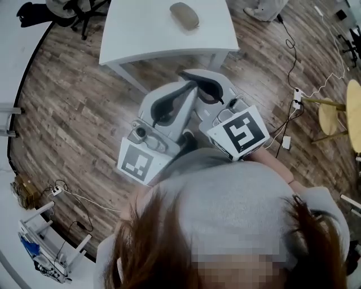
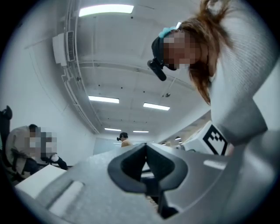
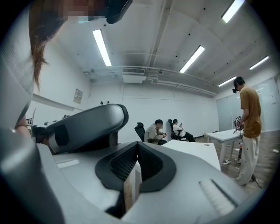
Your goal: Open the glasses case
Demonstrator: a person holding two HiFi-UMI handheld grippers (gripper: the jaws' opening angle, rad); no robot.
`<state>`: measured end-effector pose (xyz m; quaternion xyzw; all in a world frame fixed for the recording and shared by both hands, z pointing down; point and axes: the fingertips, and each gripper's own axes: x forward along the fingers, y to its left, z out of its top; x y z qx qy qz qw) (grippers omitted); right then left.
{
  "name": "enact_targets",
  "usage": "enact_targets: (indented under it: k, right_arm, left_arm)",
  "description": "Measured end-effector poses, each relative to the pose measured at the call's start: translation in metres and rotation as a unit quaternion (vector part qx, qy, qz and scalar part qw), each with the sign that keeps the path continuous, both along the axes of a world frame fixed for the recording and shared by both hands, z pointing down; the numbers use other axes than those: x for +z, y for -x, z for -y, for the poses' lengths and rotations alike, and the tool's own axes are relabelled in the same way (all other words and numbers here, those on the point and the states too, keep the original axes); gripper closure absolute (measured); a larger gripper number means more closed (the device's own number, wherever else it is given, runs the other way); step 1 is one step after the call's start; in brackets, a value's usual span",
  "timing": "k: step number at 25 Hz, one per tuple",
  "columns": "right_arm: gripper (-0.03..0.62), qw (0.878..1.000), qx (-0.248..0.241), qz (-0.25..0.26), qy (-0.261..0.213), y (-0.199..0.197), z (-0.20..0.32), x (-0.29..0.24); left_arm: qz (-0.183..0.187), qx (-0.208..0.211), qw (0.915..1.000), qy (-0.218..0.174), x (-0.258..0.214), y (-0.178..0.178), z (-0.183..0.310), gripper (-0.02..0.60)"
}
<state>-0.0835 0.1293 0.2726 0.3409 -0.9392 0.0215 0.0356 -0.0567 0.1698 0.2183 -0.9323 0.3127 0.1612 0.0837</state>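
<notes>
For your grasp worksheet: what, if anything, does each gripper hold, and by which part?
Nothing: the left gripper and right gripper are both shut and empty.

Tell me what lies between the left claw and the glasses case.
Head view: only bare white table and wood floor between left claw and glasses case.

Held side by side close to the person's body, the left gripper and right gripper have jaws pressed together; the left seemingly tilts upward.

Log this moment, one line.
left gripper: shut, empty | right gripper: shut, empty | grey-brown oval glasses case: closed, untouched on white table
</notes>
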Motion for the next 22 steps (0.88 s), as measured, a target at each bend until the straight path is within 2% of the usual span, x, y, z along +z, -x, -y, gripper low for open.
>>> enact_targets:
  k: [4, 7, 9, 11, 13, 14, 16, 19, 22]
  right_arm:
    - [0.59, 1.0, 0.004, 0.011, 0.001, -0.028, -0.038, 0.002]
    - [0.591, 1.0, 0.012, -0.002, -0.003, -0.054, -0.072, 0.011]
    - [0.59, 1.0, 0.014, 0.001, 0.001, -0.069, -0.095, 0.015]
    - [0.591, 1.0, 0.016, 0.004, 0.007, -0.081, -0.115, 0.019]
    - [0.589, 1.0, 0.011, -0.004, 0.013, -0.087, -0.131, 0.025]
    - [0.589, 1.0, 0.011, -0.006, 0.016, -0.088, -0.138, 0.027]
    - [0.589, 1.0, 0.016, -0.003, 0.015, -0.087, -0.151, 0.024]
    - [0.589, 1.0, 0.024, 0.001, 0.001, -0.085, -0.16, 0.014]
    - [0.589, 1.0, 0.03, 0.007, 0.001, -0.085, -0.164, 0.007]
  left_arm:
    - [0.027, -0.045, 0.9986, -0.005, 0.01, -0.017, -0.032, 0.578]
    - [-0.005, -0.037, 0.9993, -0.006, 0.019, -0.032, -0.07, 0.578]
    - [-0.017, -0.056, 0.9982, 0.012, 0.027, -0.035, -0.092, 0.578]
    - [-0.007, -0.116, 0.992, 0.048, 0.039, -0.03, -0.103, 0.578]
    - [0.01, -0.179, 0.9794, 0.093, 0.053, -0.022, -0.111, 0.578]
    - [0.02, -0.195, 0.9736, 0.116, 0.059, -0.02, -0.115, 0.578]
    - [0.035, -0.199, 0.9693, 0.139, 0.062, -0.022, -0.124, 0.578]
    - [0.05, -0.196, 0.9713, 0.125, 0.054, -0.026, -0.132, 0.578]
    - [0.052, -0.195, 0.9709, 0.129, 0.05, -0.028, -0.133, 0.577]
